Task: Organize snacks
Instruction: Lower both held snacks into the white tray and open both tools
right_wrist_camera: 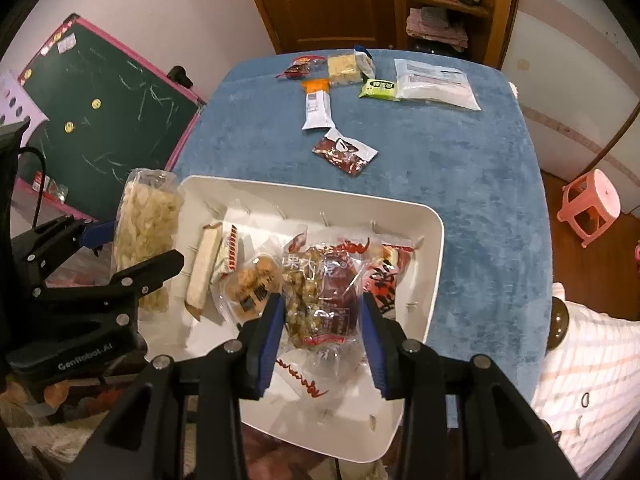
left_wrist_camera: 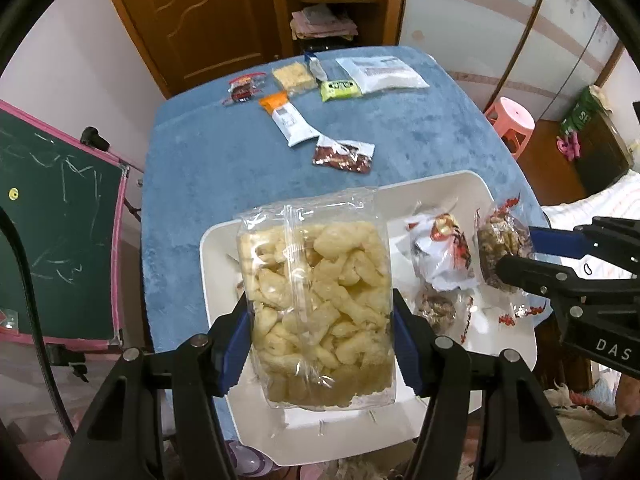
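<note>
White tray [left_wrist_camera: 472,184] on a blue tablecloth [left_wrist_camera: 224,168], pale-yellow puffs in a clear bag [left_wrist_camera: 320,304], pink stool [left_wrist_camera: 512,120].

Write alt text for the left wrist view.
The left gripper clamps a clear bag of pale puffed snacks over a white tray holding wrapped snacks. More packets lie farther off on the blue tablecloth.

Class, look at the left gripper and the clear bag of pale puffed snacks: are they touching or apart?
Touching. In the left wrist view, the left gripper has both blue pads pressed against the sides of the clear bag of puffed snacks, holding it above the white tray.
</note>
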Motion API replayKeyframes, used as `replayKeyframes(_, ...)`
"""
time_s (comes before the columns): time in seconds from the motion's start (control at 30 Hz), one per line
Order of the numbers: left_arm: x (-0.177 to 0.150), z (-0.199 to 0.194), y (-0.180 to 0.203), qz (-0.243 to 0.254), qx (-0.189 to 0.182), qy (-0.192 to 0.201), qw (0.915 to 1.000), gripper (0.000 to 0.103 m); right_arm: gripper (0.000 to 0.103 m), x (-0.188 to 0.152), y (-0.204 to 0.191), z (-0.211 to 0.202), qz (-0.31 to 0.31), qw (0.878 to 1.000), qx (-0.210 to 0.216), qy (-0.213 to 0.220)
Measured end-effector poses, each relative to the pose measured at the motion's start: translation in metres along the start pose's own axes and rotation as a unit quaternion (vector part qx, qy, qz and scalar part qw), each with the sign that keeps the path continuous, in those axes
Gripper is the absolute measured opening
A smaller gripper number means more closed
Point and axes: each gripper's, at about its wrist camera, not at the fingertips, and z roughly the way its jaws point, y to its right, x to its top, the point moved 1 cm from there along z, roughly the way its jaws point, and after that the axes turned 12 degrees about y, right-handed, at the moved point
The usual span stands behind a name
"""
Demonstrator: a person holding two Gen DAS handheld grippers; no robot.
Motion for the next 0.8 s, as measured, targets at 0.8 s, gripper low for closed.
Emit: replayKeyframes(0.8, -0.0044, 0.0007, 0.0055, -0.006, 0.026, -0.007, 0.9996, 0.081, 0.042, -0.0101, -0.0077, 0.0037, -0.017, 1.0, -0.002, -0.02)
